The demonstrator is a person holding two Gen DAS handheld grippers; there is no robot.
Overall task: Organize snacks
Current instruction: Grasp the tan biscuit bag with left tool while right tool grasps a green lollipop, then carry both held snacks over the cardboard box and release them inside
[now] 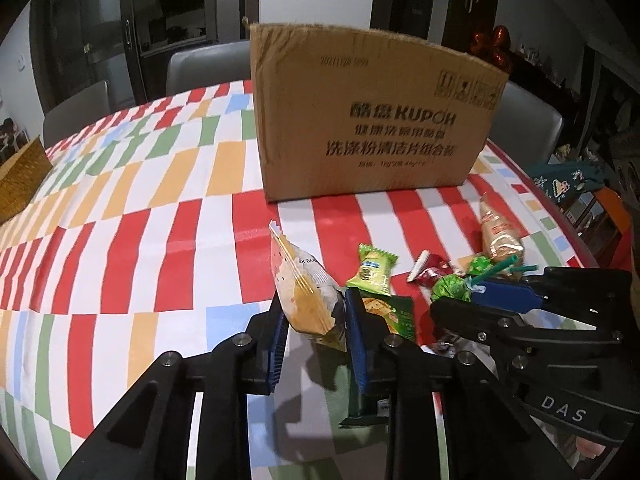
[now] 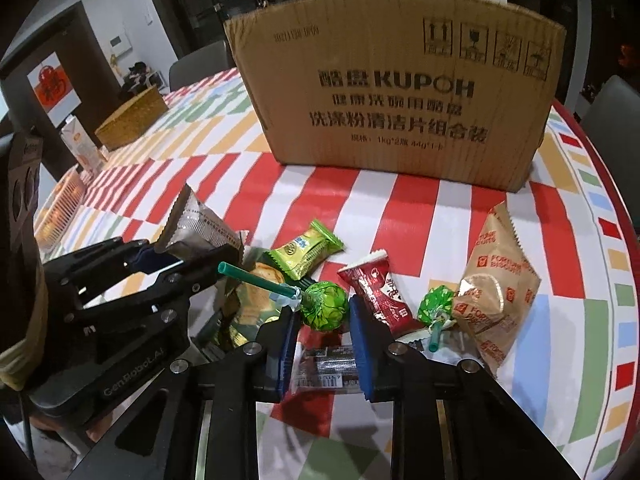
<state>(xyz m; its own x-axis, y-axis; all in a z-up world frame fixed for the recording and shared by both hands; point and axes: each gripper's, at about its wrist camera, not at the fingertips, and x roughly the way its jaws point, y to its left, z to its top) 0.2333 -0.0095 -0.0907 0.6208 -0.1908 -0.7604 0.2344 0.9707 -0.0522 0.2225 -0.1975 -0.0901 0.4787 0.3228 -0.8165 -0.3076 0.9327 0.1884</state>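
My left gripper [image 1: 314,312] is shut on a yellow and white snack packet [image 1: 304,292] and holds it above the tablecloth; it also shows in the right wrist view [image 2: 196,226]. My right gripper [image 2: 325,316] is shut on a green-wrapped lollipop [image 2: 323,305] with a teal stick. A cardboard box [image 1: 368,116] stands upright behind the snacks. Loose on the cloth lie a small green packet [image 2: 306,249], a red candy [image 2: 376,292], a second green lollipop [image 2: 436,304], a brown biscuit bag [image 2: 496,284] and a flat dark packet [image 2: 324,368].
The round table [image 1: 120,216] has a checked cloth. A woven basket [image 1: 20,176] sits at its far left edge. Grey chairs [image 1: 208,64] stand behind the table. A milk carton [image 2: 80,140] and other boxes stand at the left edge in the right wrist view.
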